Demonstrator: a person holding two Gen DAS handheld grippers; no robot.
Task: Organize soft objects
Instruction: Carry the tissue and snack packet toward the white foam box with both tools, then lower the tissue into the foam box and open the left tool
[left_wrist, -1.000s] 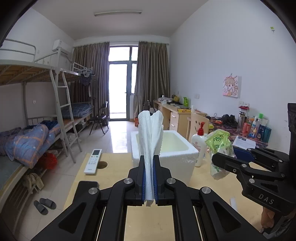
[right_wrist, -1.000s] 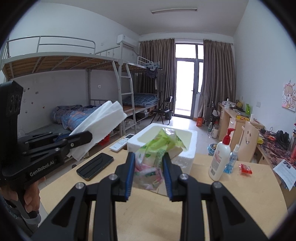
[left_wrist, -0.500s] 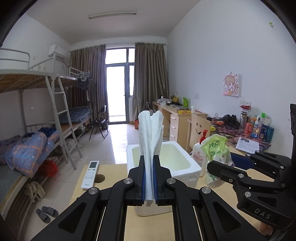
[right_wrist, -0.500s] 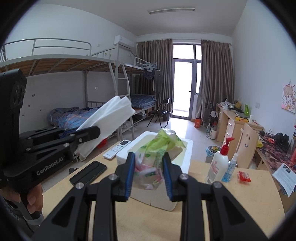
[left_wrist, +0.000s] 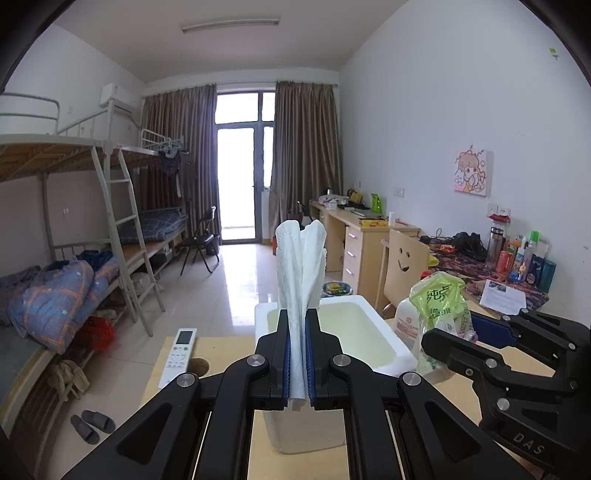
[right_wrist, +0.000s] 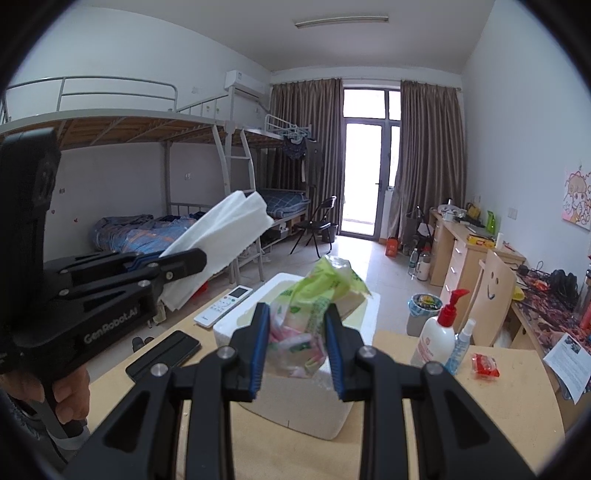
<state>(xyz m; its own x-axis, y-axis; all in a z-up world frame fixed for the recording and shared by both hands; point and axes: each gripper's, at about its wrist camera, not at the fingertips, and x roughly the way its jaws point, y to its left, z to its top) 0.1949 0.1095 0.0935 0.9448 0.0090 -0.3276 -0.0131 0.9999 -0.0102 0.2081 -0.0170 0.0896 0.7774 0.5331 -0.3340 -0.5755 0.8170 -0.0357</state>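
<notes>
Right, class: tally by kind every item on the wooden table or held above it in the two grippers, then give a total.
Soft items held: 2, folded white tissue, green plastic tissue pack
White foam boxes: 1
Bottles: 2, white red-pump bottle, small blue spray bottle
Electronics: 2, white remote control, black phone
Red wrapped packets: 1
Printed paper sheets: 1
Total: 9

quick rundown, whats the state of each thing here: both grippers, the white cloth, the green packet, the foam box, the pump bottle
left gripper: shut on the white cloth
right gripper: shut on the green packet
white cloth: folded, held upright off the table
green packet: crumpled, held above the foam box
foam box: lid off, nothing seen inside
pump bottle: upright on the table
</notes>
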